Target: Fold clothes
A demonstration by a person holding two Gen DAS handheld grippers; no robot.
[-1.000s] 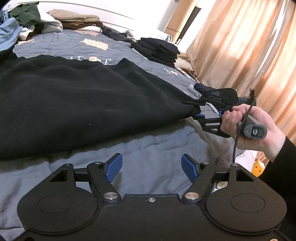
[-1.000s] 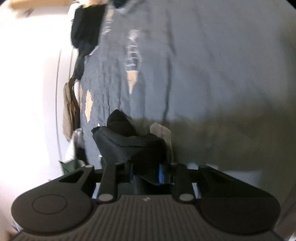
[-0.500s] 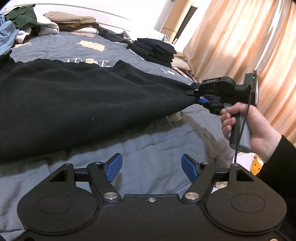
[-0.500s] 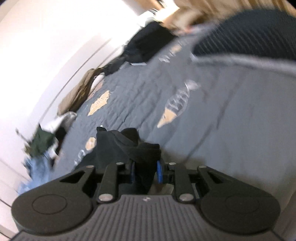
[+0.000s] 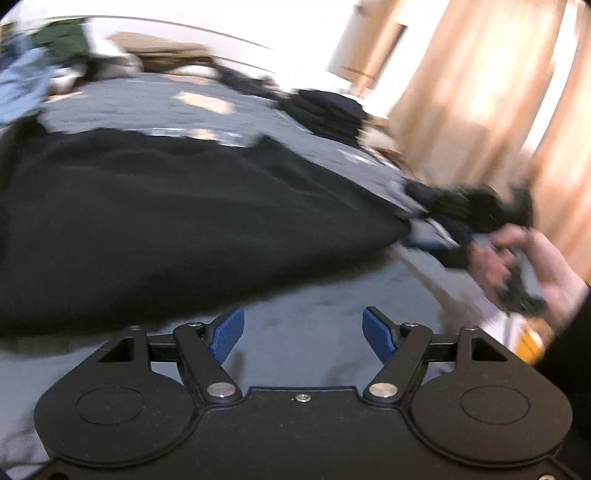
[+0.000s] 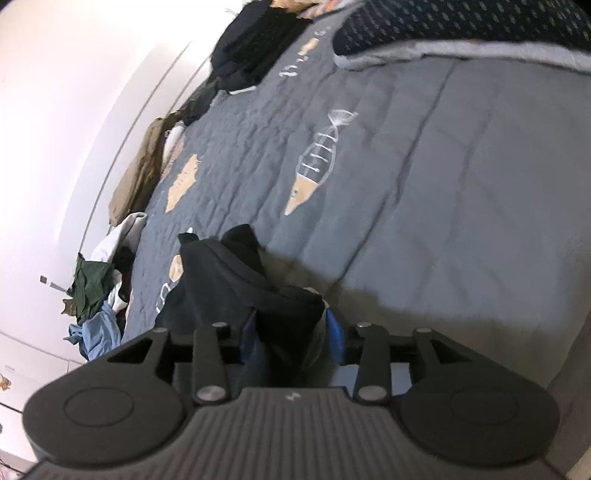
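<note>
A large black garment (image 5: 166,229) lies spread over the grey bedspread (image 5: 314,306), its right corner drawn to a point. At that corner a hand (image 5: 517,266) holds my right gripper (image 5: 424,236), which is blurred here. In the right wrist view, my right gripper (image 6: 291,328) has its jaws opening. The bunched black corner (image 6: 221,273) still sits between the blue pads, with a slight gap on the right side. My left gripper (image 5: 303,332) hovers over bare bedspread just in front of the garment's near edge, jaws opening and nothing between them.
A stack of folded dark clothes (image 5: 325,110) sits at the far right of the bed. Tan clothes (image 5: 159,55) and a loose heap of blue, green and white clothes (image 6: 96,295) lie along the white wall. Peach curtains (image 5: 480,92) hang on the right. A dotted dark cover (image 6: 461,22) lies beyond.
My right gripper rolled and rose a little with the garment corner, and its jaws have widened around the cloth. The left gripper has stayed nearly in place.
</note>
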